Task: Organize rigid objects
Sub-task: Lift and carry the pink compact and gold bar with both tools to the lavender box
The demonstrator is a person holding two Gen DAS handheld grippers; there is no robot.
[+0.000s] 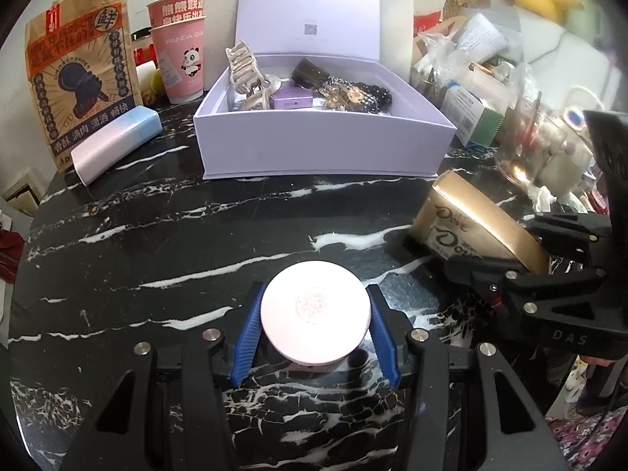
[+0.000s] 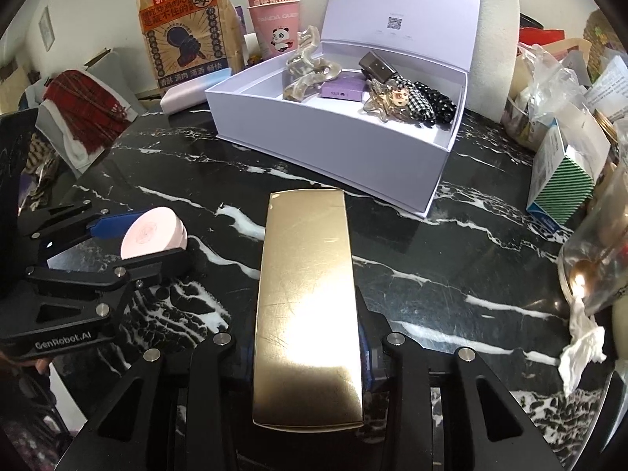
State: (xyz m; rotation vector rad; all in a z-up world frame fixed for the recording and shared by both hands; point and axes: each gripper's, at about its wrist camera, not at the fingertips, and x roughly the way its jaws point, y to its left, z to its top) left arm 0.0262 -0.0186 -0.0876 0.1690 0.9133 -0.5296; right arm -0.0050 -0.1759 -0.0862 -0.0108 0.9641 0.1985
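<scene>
— Where do we stand?
— Our left tool pinches the pink round compact above the near tabletop. Our right tool clamps the gold box, lavender box open beyond.

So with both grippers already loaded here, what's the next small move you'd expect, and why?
Probably carry the gold tin forward to the open lavender box and set it in the free space at its near side. The right gripper is shut on the tin, the left gripper is shut on the pink round compact, and hair clips already lie inside the box.
</scene>
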